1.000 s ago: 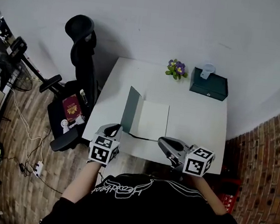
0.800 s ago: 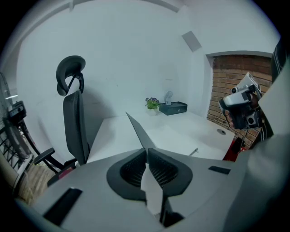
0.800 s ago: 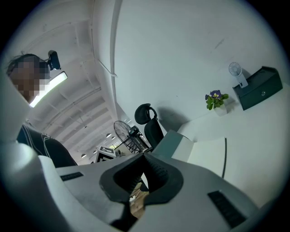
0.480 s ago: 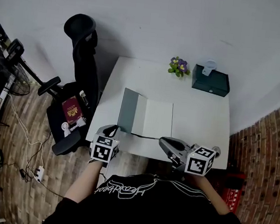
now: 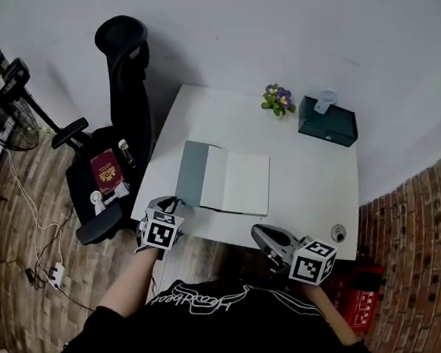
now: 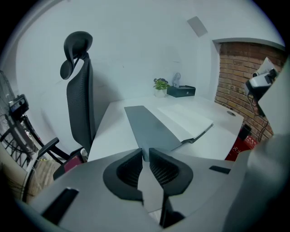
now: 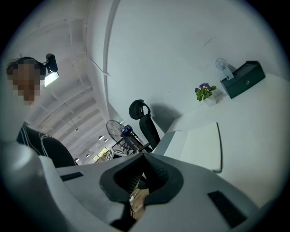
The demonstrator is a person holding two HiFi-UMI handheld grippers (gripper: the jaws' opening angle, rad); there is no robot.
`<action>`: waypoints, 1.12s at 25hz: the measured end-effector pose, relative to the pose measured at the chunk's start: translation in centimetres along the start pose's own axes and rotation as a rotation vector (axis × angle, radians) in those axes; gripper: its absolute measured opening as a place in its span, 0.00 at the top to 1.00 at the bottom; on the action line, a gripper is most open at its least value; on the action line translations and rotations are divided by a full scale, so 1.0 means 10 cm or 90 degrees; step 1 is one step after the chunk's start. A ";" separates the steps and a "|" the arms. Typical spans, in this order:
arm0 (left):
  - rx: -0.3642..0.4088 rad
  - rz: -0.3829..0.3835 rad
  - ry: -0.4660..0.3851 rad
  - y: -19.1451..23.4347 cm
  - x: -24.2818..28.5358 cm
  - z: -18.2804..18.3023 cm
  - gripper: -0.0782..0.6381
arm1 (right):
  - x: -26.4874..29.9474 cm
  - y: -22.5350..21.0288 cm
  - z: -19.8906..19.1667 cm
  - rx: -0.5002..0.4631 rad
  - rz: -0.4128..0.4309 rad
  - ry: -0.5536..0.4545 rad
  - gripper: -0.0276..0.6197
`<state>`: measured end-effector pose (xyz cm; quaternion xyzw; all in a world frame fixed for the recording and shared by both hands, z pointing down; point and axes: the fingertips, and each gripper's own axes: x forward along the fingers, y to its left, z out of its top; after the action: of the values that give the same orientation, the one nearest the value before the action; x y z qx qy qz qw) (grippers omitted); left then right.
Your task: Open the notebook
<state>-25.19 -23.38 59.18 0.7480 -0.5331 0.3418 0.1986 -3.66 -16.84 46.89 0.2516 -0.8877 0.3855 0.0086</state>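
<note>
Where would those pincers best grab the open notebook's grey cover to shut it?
Probably the grey cover by its free left edge, near corner, coming low from the left. It lies flat on the table, thin, hinged at the spine on its right, so a jaw must slip under that edge.

Table right half free; notebook blocks centre; plant, box (fan atop, probably) at far edge.

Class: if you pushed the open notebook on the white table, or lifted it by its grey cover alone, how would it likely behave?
The notebook lies flat and thin, so pushed it would probably slide on the table, not tip or roll. Its grey cover looks thin; lifted alone it would likely flex, the page block sagging.
</note>
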 end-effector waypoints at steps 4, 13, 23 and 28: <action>0.015 0.002 0.018 0.04 0.07 -0.13 0.81 | -0.08 -0.12 -0.12 0.026 -0.020 -0.003 0.95; -0.016 -0.048 -0.018 -0.09 -0.02 -0.04 0.58 | -0.01 -0.12 0.05 0.000 -0.018 -0.014 0.95; -0.076 -0.154 -0.120 -0.42 -0.50 0.49 0.55 | 0.09 0.05 0.23 -0.097 -0.013 0.008 0.95; -0.095 -0.226 -0.183 -0.69 -0.81 0.80 0.55 | 0.09 0.13 0.23 -0.110 0.000 0.021 0.95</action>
<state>-17.94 -20.90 48.24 0.8544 -0.4397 0.1510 0.2323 -4.64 -18.06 44.56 0.2436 -0.9174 0.3115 0.0453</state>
